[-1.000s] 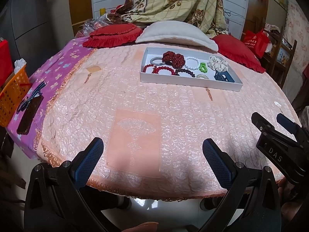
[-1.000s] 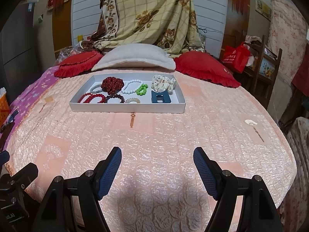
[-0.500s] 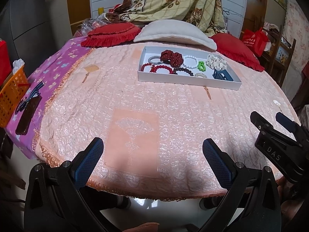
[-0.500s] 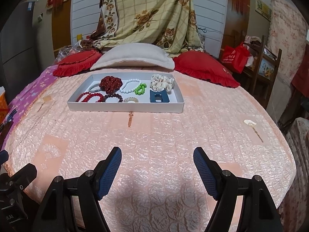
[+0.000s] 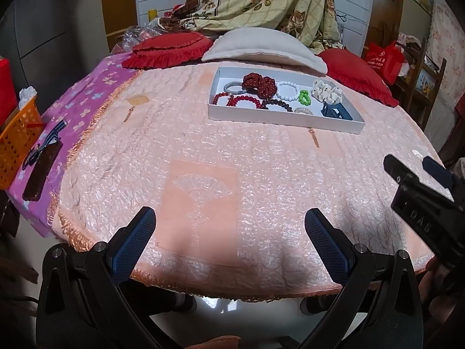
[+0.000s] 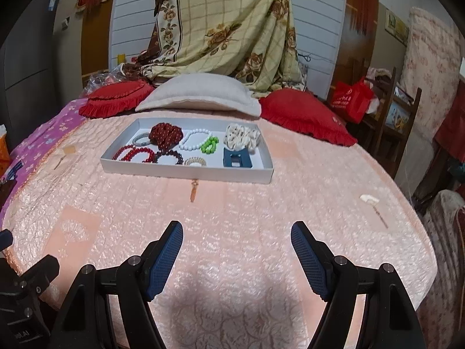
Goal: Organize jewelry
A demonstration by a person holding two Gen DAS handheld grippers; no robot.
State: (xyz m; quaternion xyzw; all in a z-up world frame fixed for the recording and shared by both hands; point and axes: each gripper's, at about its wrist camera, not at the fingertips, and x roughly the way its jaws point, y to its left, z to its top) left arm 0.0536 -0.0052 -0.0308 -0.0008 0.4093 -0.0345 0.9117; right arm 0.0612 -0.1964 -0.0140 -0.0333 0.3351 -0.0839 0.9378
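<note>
Grippers nearest: left gripper [image 5: 229,244] w/ both blue-padded fingers [image 5: 132,240] spread wide, nothing btwn them, hovering over near edge of peach bedspread [image 5: 261,174]. Right gripper [image 6: 237,257] same, fingers [image 6: 165,257] well apart, empty, above the quilted cover; its black body also shows at right edge of left view.

Mid-bed: bare quilt, a woven fan patch just ahead of left gripper. Small tassel [image 6: 193,190] lies on cover just in front of tray. Another small white piece w/ tassel [image 6: 369,199] off to the right, well apart from tray.

Further: white tray [image 6: 186,171] sits flat on the bedspread, far from both grippers. Inside: red bead bracelets [image 6: 135,153] at front left, dark bead bracelet [image 6: 170,157] beside them, dark red scrunchie [image 6: 165,134] behind, white bead bracelet [image 6: 194,139] mid, green bracelet [image 6: 209,144] next to it, cream scrunchie [image 6: 241,139] back right, blue clip [image 6: 237,158] front right.

Behind tray: grey pillow [image 6: 200,96] flanked by red cushions [image 6: 302,113]. Floral blanket [image 6: 226,26] draped over headboard.
</note>
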